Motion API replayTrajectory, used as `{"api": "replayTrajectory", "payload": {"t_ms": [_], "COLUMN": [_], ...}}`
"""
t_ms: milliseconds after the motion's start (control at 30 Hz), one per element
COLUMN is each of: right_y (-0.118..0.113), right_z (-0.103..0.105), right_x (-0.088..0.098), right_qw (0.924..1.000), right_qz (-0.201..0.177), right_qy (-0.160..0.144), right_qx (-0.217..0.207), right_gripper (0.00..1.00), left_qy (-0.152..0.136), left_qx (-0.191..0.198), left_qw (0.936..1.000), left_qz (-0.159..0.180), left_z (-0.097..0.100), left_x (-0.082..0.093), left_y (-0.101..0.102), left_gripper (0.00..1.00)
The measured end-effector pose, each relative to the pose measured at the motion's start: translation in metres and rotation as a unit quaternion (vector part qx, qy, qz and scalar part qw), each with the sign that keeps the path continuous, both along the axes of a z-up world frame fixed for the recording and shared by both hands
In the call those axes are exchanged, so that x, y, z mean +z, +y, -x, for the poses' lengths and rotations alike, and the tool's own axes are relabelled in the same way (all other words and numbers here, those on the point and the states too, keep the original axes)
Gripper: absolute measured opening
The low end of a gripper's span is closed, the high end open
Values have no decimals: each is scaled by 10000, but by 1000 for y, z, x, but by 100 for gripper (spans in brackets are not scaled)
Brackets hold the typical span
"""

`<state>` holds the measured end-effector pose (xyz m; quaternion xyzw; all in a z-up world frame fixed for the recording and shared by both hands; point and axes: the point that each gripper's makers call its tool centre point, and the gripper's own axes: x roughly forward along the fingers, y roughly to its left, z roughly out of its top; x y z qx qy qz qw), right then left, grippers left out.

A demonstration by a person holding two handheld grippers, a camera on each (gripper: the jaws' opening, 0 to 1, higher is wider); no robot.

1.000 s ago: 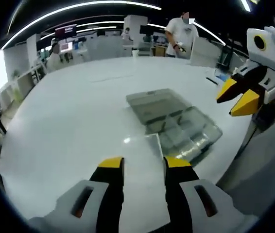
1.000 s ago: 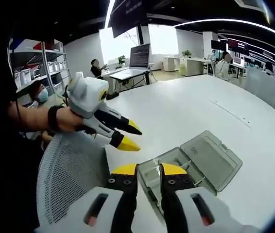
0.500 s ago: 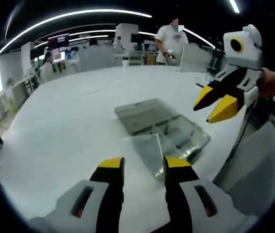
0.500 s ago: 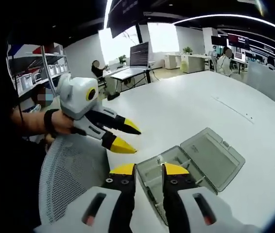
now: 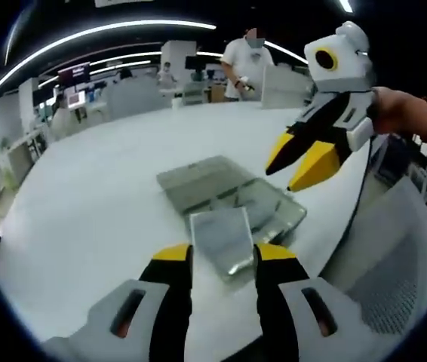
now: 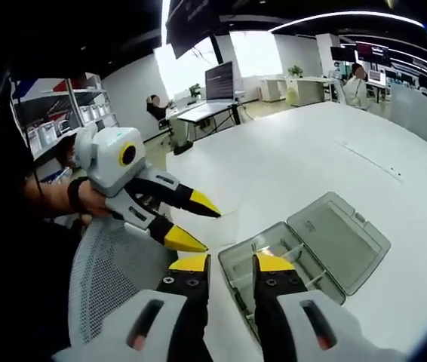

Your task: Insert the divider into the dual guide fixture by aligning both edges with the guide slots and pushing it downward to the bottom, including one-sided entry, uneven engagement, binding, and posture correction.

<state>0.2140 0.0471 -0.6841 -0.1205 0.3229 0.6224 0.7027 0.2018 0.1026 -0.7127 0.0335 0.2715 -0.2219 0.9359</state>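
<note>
On the desk: a clear plastic box [image 5: 228, 197] lay near the edge of the white desk [image 5: 100, 188], its hinged lid [image 6: 339, 241] folded flat on the far side and its tray [image 6: 274, 260] of compartments nearest the person.
Box, look: see-through and grey-tinted, with thin inner walls; the guide slots themselves were too small to make out.
Divider, place: a thin clear plate, the divider [image 5: 221, 235], stood between the yellow tips of the left gripper [image 5: 223, 255], raised over the near end of the box and not yet in it.
Divider, look: roughly square, glassy, with a pale rim along its edges; it was tilted back toward the camera, not upright.
Left fingers: closed onto the divider from both sides, as far as the left gripper view shows, gripping it by its lower part.
Why held so: gripping low leaves the plate's side edges free, which should let them meet the slots; the tilt will likely need correcting first.
Right gripper [image 5: 304, 154]: hovered to the right of the box, above it and touching nothing.
Right fingers [image 6: 191, 263]: parted a little with nothing between them; the tray showed through the gap.
Why placed so: probably waiting close by to steady the box or nudge a binding edge.
Stage: approach, with insertion not begun.
Behind: office desks, screens and people far off.
</note>
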Motion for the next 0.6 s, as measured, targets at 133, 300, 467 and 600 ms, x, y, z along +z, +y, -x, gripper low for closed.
{"api": "replayTrajectory", "payload": {"t_ms": [133, 300, 467, 600], "right_y": [1, 2, 2, 4], "right_z": [-2, -1, 1, 1], "right_x": [2, -1, -4, -5], "right_qw": [10000, 9998, 9996, 9993], "right_qz": [-32, 44, 134, 164], "right_qy": [60, 168, 238, 318], "right_qx": [-19, -1, 49, 58], "right_gripper": [18, 19, 18, 18], "left_qy": [-89, -254, -375, -382], "left_qx": [-16, -126, -191, -321], "left_qw": [10000, 9996, 9990, 9987], "left_qz": [25, 79, 128, 54], "left_z": [-1, -2, -2, 1], "left_x": [3, 9, 15, 14], "left_y": [-5, -11, -15, -21], "left_gripper": [31, 31, 31, 31]}}
